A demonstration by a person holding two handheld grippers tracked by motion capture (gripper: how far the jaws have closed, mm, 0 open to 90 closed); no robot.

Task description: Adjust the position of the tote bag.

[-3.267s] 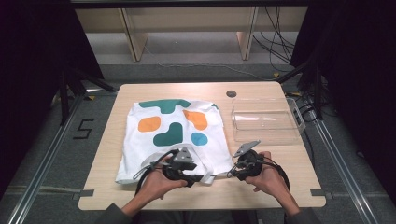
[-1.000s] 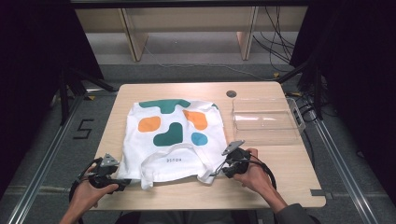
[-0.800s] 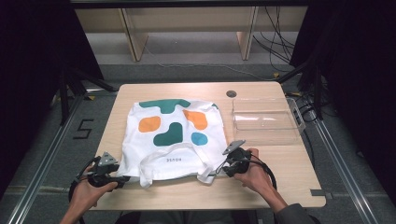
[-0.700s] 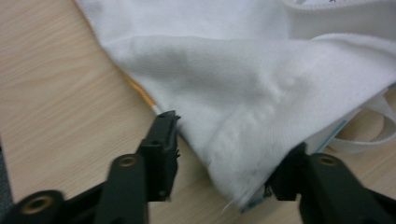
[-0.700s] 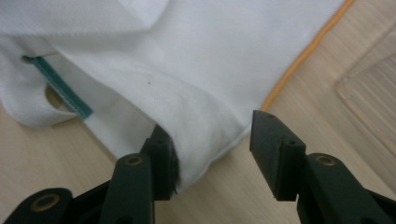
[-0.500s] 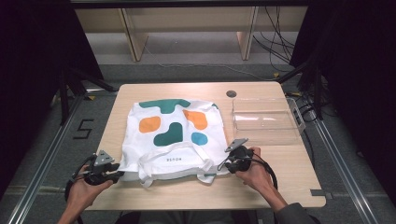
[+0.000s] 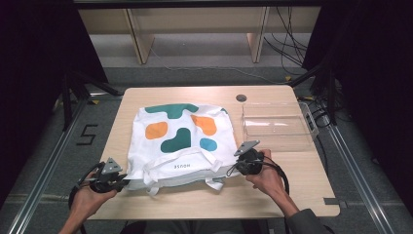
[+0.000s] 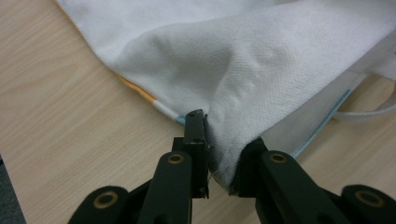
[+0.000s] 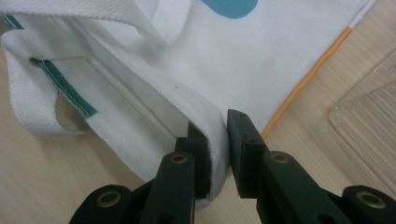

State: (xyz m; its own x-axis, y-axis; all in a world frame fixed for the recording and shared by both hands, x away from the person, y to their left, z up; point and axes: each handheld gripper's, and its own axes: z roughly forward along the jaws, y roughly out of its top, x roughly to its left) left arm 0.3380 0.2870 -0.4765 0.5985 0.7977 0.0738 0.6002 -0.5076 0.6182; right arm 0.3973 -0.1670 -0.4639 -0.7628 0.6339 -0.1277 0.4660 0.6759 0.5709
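White tote bag at our twelve o'clock; left hand-held gripper and right hand-held gripper pinch near corners, just closed.

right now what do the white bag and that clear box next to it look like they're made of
The bag looks like woven cloth, probably cotton canvas: a matte, fine grid weave shows in both gripper views, with stitched seams and soft folds. The clear box looks like rigid transparent plastic, glossy, the table's wood grain showing through; acrylic or similar, hard to say which.
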